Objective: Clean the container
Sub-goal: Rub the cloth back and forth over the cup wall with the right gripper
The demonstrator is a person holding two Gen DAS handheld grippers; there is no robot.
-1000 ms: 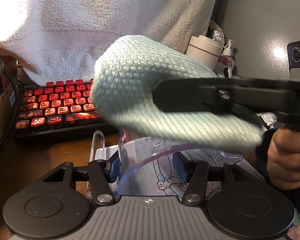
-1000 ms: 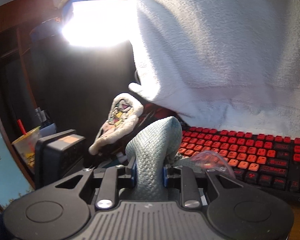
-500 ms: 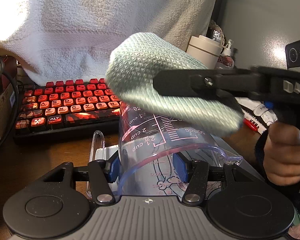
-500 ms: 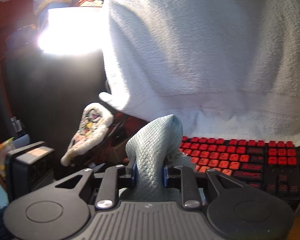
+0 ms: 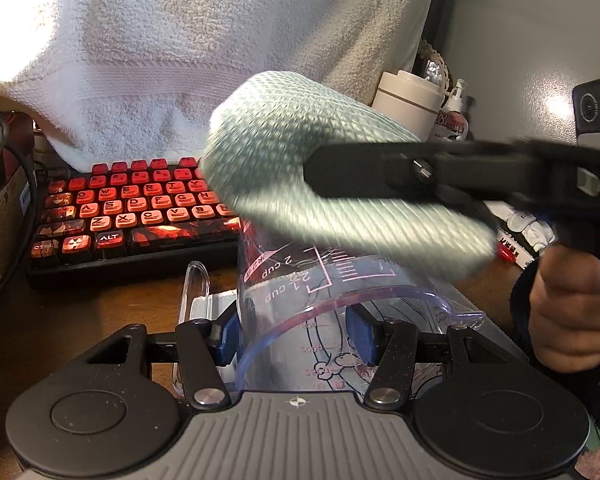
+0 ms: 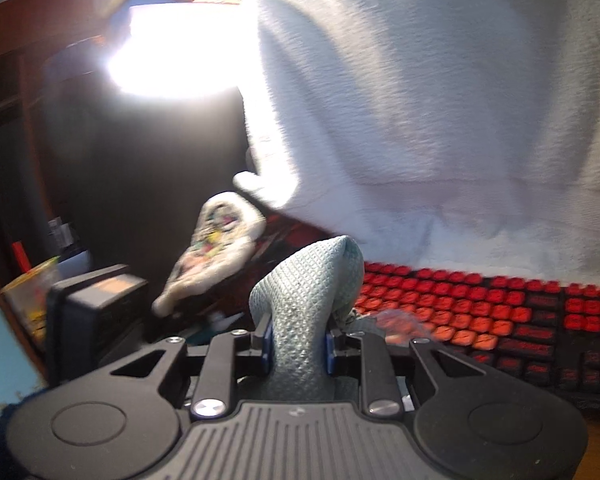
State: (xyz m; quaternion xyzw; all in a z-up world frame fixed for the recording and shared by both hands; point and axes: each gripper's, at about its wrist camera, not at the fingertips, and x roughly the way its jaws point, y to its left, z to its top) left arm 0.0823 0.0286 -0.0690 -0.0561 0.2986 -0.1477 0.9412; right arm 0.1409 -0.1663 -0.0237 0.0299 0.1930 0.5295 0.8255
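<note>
Hanging behind the red-keyed keyboard [image 5: 136, 208], a white towel [image 5: 204, 48] fills the background. The left gripper [image 5: 296, 336] clamps a clear measuring cup [image 5: 332, 304] lying tilted on its side. The right gripper [image 6: 298, 344] pinches a folded pale-green cloth [image 5: 300, 160] against the cup's upper wall.

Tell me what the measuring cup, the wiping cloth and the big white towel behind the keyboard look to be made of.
Measuring cup: clear, glossy, probably plastic; the desk shows through it, with printed cup marks and a bluish rim.
Wiping cloth: pale green woven fabric, matte, with a raised diamond waffle texture, likely microfibre.
Towel: white terry, fluffy looped pile, likely cotton.
</note>
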